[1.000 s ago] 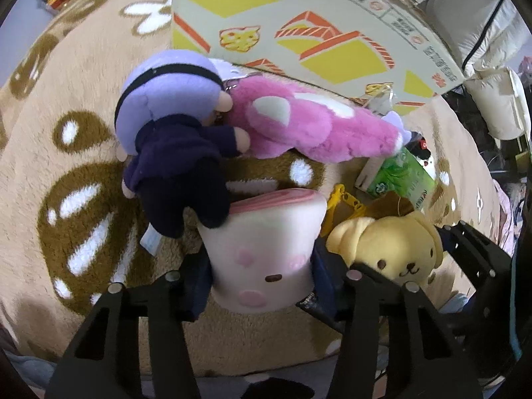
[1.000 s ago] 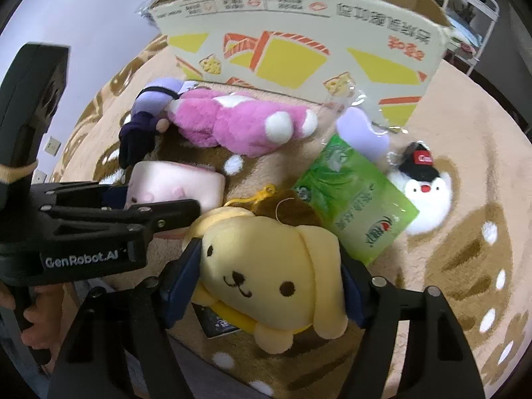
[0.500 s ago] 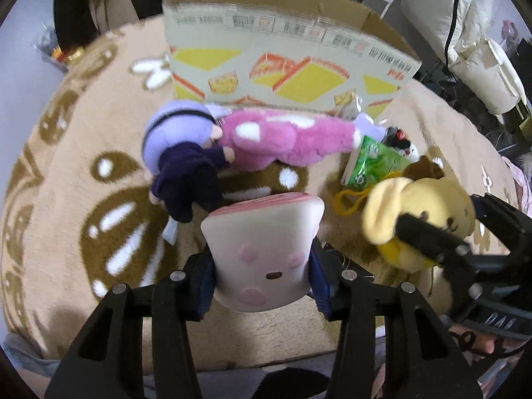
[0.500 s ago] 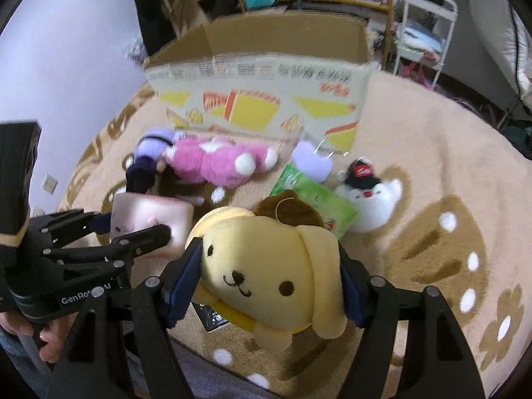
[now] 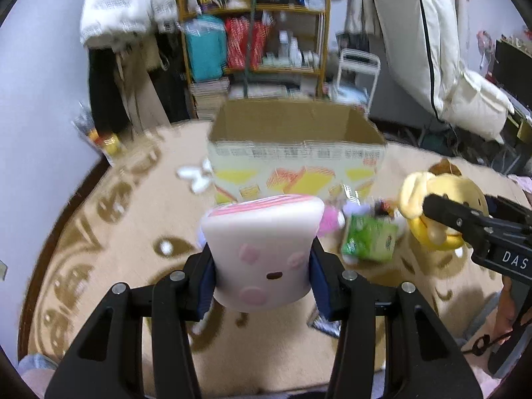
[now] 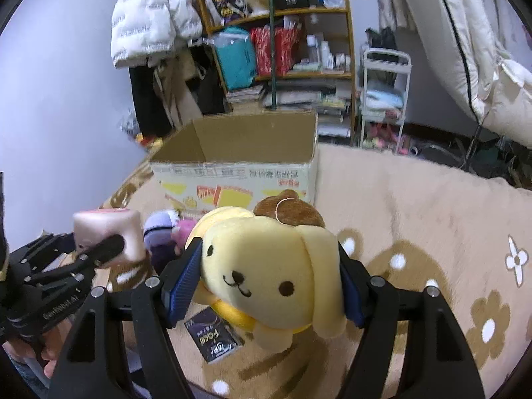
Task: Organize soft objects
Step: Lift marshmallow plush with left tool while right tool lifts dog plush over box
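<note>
My left gripper (image 5: 262, 279) is shut on a pink squishy toast toy (image 5: 262, 249) with a face and holds it above the rug; the toy also shows in the right wrist view (image 6: 106, 236). My right gripper (image 6: 269, 286) is shut on a yellow dog plush (image 6: 276, 266) with a brown cap, also lifted; it shows in the left wrist view (image 5: 435, 209). An open cardboard box (image 5: 296, 153) stands ahead on the rug, also in the right wrist view (image 6: 239, 166). A purple doll (image 6: 159, 232) and a pink plush (image 6: 183, 229) lie before the box.
A tan rug with brown patterns (image 6: 432, 216) covers the floor. A green packet (image 5: 369, 242) lies right of the toast toy. A dark booklet (image 6: 212, 335) lies under the dog plush. Shelves (image 5: 252, 33), a white cart (image 6: 382, 93) and hanging coats stand behind the box.
Both grippers have risen and tilted up with their toys. The box's open top and the room behind it have come into view; the toys on the rug now sit lower and smaller.
</note>
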`<state>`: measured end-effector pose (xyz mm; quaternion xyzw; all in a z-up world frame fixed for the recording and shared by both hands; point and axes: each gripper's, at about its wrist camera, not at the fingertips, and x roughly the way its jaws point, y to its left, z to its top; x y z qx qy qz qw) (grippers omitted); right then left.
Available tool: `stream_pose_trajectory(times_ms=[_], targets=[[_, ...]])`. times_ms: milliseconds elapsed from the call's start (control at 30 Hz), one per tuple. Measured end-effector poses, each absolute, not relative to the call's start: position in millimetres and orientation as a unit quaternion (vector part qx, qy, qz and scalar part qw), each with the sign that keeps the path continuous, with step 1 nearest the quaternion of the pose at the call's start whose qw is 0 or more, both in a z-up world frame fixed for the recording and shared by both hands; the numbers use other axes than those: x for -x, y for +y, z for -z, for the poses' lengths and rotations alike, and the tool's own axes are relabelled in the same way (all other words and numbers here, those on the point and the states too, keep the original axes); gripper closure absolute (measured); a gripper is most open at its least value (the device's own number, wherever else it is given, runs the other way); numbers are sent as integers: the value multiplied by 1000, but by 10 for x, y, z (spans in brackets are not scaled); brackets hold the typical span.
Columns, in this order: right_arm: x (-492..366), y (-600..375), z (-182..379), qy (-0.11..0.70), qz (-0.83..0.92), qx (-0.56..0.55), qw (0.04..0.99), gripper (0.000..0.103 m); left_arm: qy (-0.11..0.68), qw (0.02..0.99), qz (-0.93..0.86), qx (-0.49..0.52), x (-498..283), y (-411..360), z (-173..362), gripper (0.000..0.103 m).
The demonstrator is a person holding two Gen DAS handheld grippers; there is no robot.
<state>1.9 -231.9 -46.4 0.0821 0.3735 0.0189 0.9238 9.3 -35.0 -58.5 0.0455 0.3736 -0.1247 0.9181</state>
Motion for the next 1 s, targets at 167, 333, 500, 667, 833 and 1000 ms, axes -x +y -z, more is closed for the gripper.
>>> stream_pose_trajectory(times_ms=[167, 333, 500, 667, 833, 1000], targets=[[7, -2318, 352, 340, -10, -78, 937, 27, 322, 939, 113, -42, -73, -262, 361, 56], [-47, -2316, 208, 300, -12, -66, 952, 27, 289, 948, 120, -57, -143, -308, 167, 56], [-164, -2220, 61, 262, -17, -35, 964, 27, 248, 959, 121, -71, -183, -364, -9, 55], [-371, -2214, -68, 250, -21, -25, 968, 26, 219, 965, 124, -67, -317, -396, -217, 55], [-597, -2265, -223, 230, -13, -17, 973, 26, 203, 970, 114, -66, -553, -424, -373, 55], [-826, -2307, -301, 212, -5, -18, 977, 26, 191, 974, 105, -66, -785, -453, -404, 55]])
